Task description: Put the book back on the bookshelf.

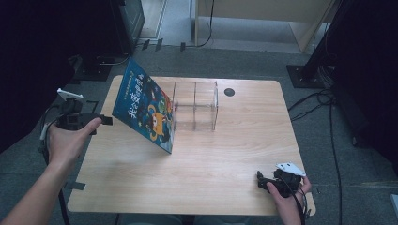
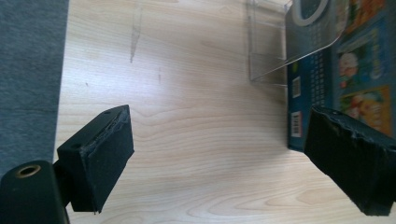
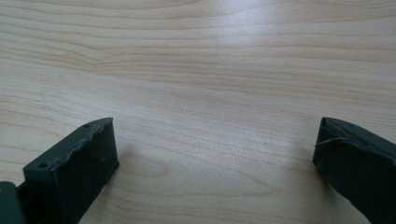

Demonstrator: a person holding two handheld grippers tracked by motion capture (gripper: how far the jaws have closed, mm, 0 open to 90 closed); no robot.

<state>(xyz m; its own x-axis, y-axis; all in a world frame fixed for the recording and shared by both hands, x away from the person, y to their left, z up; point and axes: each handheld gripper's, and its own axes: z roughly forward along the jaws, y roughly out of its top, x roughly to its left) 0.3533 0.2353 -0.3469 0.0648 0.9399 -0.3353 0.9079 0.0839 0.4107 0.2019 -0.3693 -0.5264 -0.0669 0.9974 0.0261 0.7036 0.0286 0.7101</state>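
Book stands tilted on the wooden table, leaning against the clear acrylic organizer behind it. Near edge: right gripper rests low over bare wood, jaws wide apart, holding nothing. Left gripper just beside the book's left edge, jaws spread wide, nothing between them.

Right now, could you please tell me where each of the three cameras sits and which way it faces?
High view: above the person's side, looking forward and down on the table, book and clear organizer; both forearms and hands show.
Left gripper view: rides the left tongs, facing the book and organizer; open black jaws show.
Right gripper view: rides the right tongs, facing bare tabletop; open jaws show.
Shared: high and left gripper views both show book and organizer.
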